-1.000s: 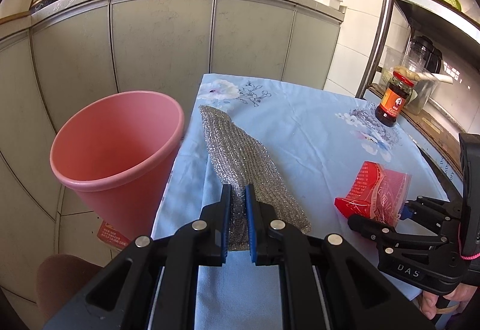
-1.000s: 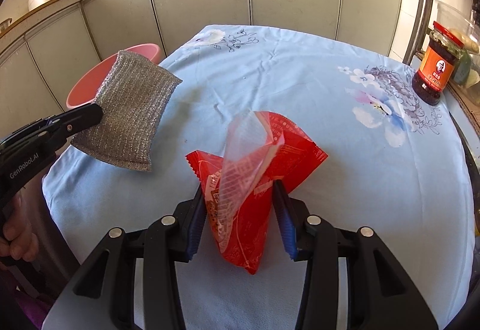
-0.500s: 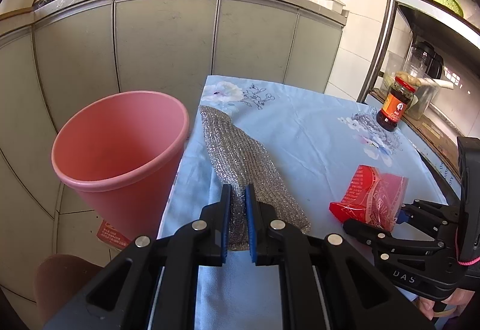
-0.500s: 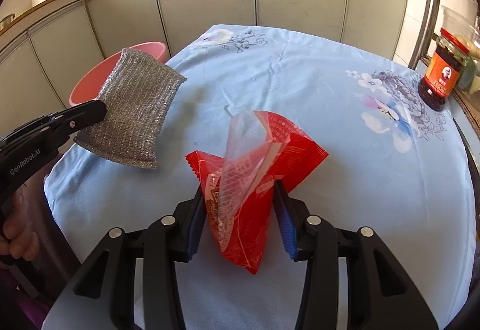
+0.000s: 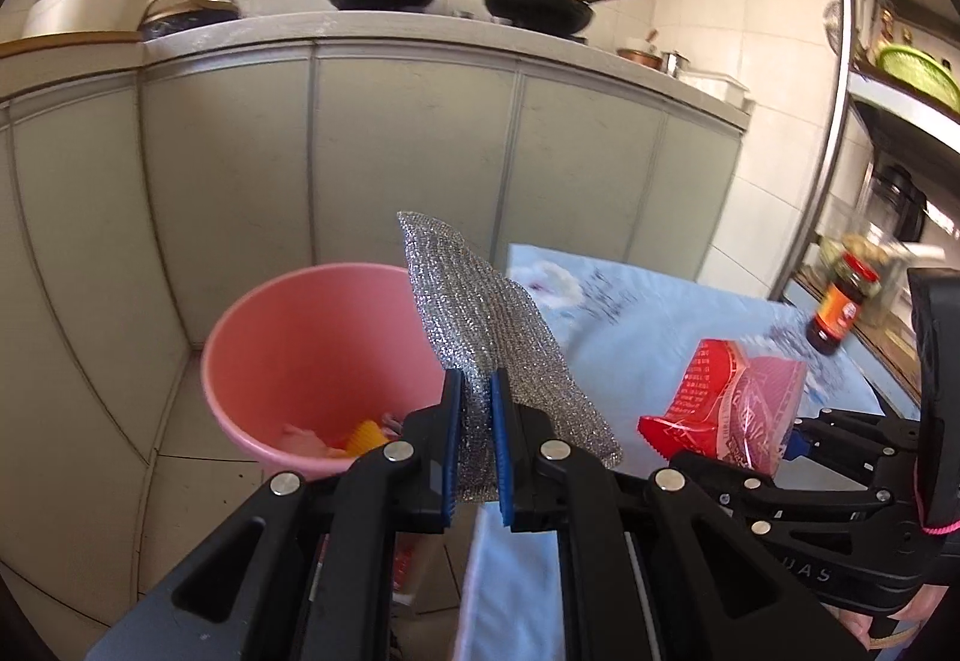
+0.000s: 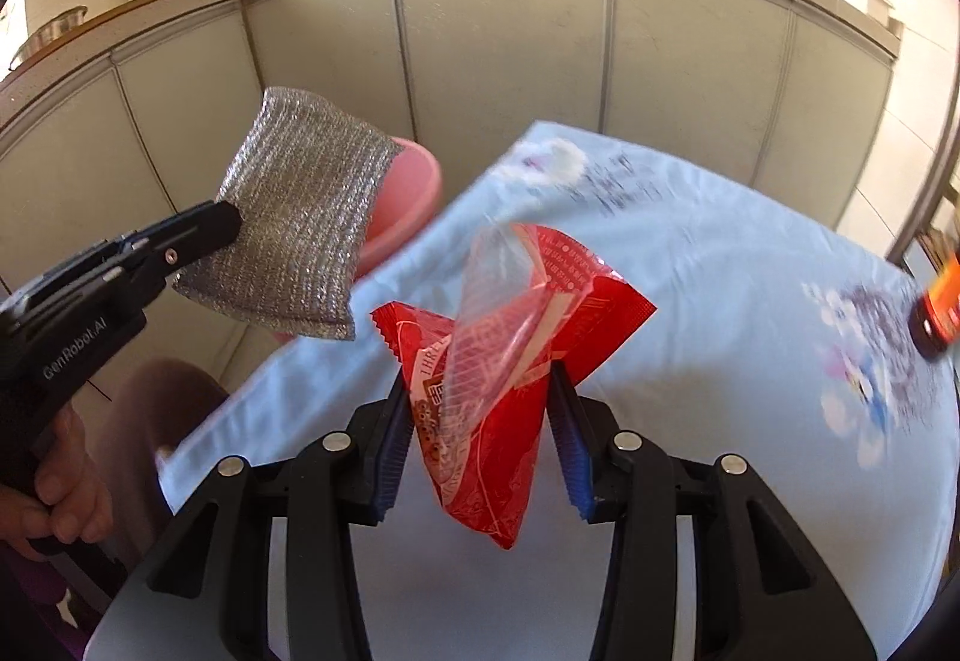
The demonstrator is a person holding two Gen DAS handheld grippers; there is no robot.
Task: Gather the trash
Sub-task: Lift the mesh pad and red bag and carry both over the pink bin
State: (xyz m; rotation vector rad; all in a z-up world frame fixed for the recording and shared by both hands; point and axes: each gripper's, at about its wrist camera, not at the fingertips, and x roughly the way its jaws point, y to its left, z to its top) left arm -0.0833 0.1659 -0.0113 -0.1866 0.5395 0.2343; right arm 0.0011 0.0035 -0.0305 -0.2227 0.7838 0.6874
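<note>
Kitchen, pink bin — scourer in left tool, above rim.

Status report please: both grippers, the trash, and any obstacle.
Left gripper shut on silver scouring pad, lifted beside pink bin. Right gripper shut on red wrapper, above table. Nothing blocks the bin mouth.

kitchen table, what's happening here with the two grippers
A person is collecting trash with a gripper in each hand. The left gripper is shut on a silver scouring pad, held up beside the pink bin, which already has scraps in it. The right gripper is shut on a red snack wrapper above the blue tablecloth. Neither piece is in the bin yet.
</note>
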